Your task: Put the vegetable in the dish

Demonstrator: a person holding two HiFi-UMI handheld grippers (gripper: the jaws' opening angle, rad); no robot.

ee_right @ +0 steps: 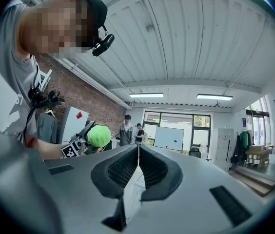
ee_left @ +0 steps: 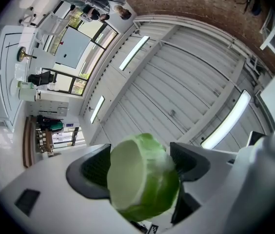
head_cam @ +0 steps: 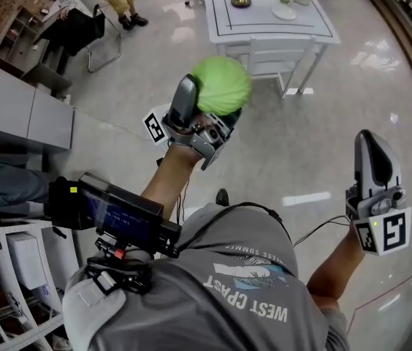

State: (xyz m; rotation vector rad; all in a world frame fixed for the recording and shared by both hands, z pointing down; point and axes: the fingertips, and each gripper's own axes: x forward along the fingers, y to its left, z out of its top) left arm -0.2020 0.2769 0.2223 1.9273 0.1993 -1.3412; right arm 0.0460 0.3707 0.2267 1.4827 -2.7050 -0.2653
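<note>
A round green cabbage [head_cam: 222, 85] is clamped in my left gripper [head_cam: 204, 101], which I hold raised at chest height over the floor. In the left gripper view the cabbage [ee_left: 142, 177] fills the gap between the two dark pads, its pale cut face turned toward the camera, with the ceiling behind. My right gripper [head_cam: 372, 159] is raised at the right, its jaws pressed together with nothing between them [ee_right: 138, 152]. From the right gripper view the cabbage [ee_right: 98, 135] shows small at the left. No dish is visible in any view.
A white table [head_cam: 268, 17] stands ahead with a brass object, a green bottle and a white plate-like item on it, and a white chair [head_cam: 275, 57] in front. A grey cabinet [head_cam: 23, 108] is at the left. People stand farther off [ee_right: 126, 129].
</note>
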